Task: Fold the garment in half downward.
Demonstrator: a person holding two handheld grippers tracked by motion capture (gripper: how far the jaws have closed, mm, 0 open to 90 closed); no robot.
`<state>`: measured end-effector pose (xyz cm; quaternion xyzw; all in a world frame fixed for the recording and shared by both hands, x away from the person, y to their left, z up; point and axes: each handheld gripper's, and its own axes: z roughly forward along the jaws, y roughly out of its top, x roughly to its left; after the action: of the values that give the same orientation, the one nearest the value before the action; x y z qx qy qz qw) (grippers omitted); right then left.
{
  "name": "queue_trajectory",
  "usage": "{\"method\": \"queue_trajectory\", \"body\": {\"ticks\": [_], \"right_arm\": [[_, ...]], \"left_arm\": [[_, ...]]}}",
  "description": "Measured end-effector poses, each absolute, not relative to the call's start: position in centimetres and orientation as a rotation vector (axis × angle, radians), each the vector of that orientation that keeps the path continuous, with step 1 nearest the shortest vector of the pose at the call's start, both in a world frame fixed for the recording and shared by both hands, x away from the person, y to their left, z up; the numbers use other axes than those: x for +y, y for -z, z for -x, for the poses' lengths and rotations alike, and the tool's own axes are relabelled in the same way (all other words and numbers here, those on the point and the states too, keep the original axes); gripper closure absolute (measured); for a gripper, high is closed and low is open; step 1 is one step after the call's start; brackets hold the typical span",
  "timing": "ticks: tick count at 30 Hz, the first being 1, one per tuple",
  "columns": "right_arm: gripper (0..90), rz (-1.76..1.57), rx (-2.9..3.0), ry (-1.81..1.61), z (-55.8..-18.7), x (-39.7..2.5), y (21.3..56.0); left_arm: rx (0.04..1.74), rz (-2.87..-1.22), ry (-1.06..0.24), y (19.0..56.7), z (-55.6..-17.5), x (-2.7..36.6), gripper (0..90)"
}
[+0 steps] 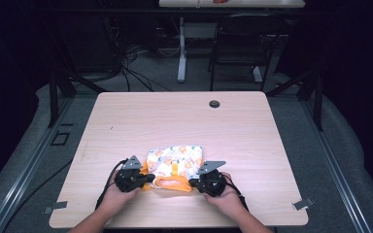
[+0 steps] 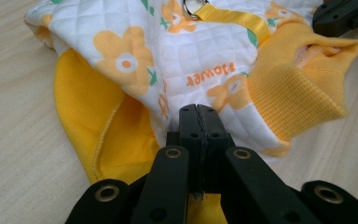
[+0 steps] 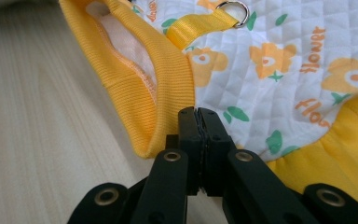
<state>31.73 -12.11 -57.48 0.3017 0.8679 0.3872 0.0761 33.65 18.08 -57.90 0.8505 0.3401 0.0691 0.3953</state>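
Note:
A small quilted white garment (image 1: 175, 160) printed with orange flowers and trimmed in yellow lies near the table's front edge. A yellow strap with a metal ring (image 3: 235, 11) runs along its back. My left gripper (image 1: 148, 178) meets its left side; in the left gripper view the jaws (image 2: 199, 112) are pressed together on the edge of the white fabric (image 2: 135, 60), beside the yellow lining. My right gripper (image 1: 192, 182) is at the right side, jaws (image 3: 198, 114) shut on the hem where the ribbed yellow collar (image 3: 144, 79) joins the quilted cloth (image 3: 270, 60). The right gripper's jaws (image 2: 345, 16) also appear far off.
The wooden table (image 1: 184, 121) has a cable hole (image 1: 214, 104) at the back and metal clips (image 1: 303, 204) at its front corners. Behind it stand a black chair (image 1: 243, 43), another desk's leg (image 1: 181, 48) and floor cables (image 1: 131, 68).

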Motion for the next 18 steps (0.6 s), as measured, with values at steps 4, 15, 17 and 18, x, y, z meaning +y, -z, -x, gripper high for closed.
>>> {"method": "queue_trajectory", "body": {"ticks": [4,15,17,18], "right_arm": [[89.0,-0.954,2.576,-1.181,-32.5,-12.2,57.6],[88.9,-0.961,2.567,-1.141,-33.9,-12.0,57.4],[88.9,-0.978,2.553,-1.155,-34.0,-12.1,57.5],[88.9,-0.979,2.557,-1.154,-34.2,-12.2,57.5]], "left_arm": [[0.893,-2.128,-0.182,58.1,-34.5,18.0,90.0],[0.920,-2.133,-0.194,57.9,-35.8,17.6,90.0],[0.931,-2.127,-0.192,57.9,-36.0,17.6,90.0],[0.933,-2.121,-0.194,58.0,-36.1,17.6,90.0]]}}
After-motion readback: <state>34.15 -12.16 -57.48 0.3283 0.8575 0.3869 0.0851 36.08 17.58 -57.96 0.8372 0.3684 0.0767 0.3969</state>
